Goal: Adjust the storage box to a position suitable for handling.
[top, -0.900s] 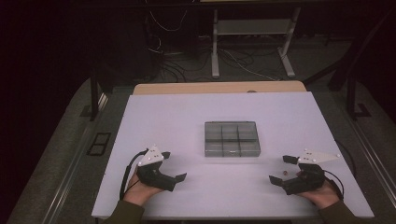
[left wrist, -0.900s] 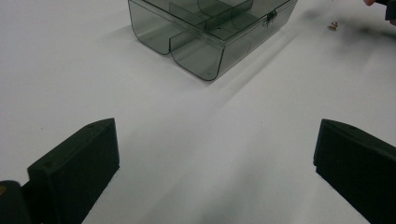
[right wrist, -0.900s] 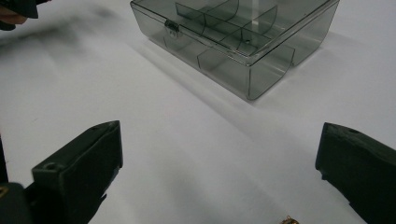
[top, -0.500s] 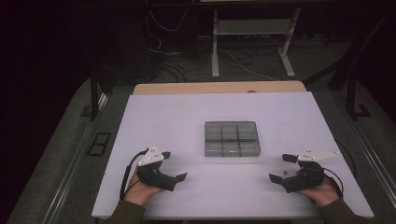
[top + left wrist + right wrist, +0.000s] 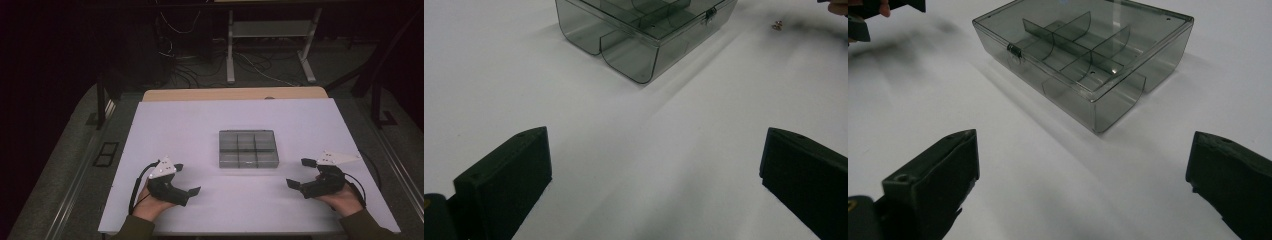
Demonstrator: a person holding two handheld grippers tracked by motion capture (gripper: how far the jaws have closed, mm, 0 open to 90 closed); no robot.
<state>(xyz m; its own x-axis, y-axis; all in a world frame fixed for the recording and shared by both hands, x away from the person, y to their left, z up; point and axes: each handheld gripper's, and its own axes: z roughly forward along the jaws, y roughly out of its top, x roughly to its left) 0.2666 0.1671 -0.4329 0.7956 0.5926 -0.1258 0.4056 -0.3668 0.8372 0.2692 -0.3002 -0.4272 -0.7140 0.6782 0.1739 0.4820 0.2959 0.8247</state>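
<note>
Both claws rest on the white surface (image 5: pixel 190 125) with jaws spread wide and empty, left claw (image 5: pixel 187 179) and right claw (image 5: pixel 299 173) angled inward. The clear box (image 5: pixel 248 148), lid shut, sits between and just ahead of them, likely so either can reach its latch (image 5: pixel 1014 49).

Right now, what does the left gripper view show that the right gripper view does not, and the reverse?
Left gripper view: a small brass-coloured item lies on the table beyond the box's latch; it is too small to identify. Right gripper view: the whole lid, with the dividers visible through it. Shared: the smoky clear box, closed, on the white table, and each claw, left claw and right claw, with jaws wide apart and nothing between them.
</note>
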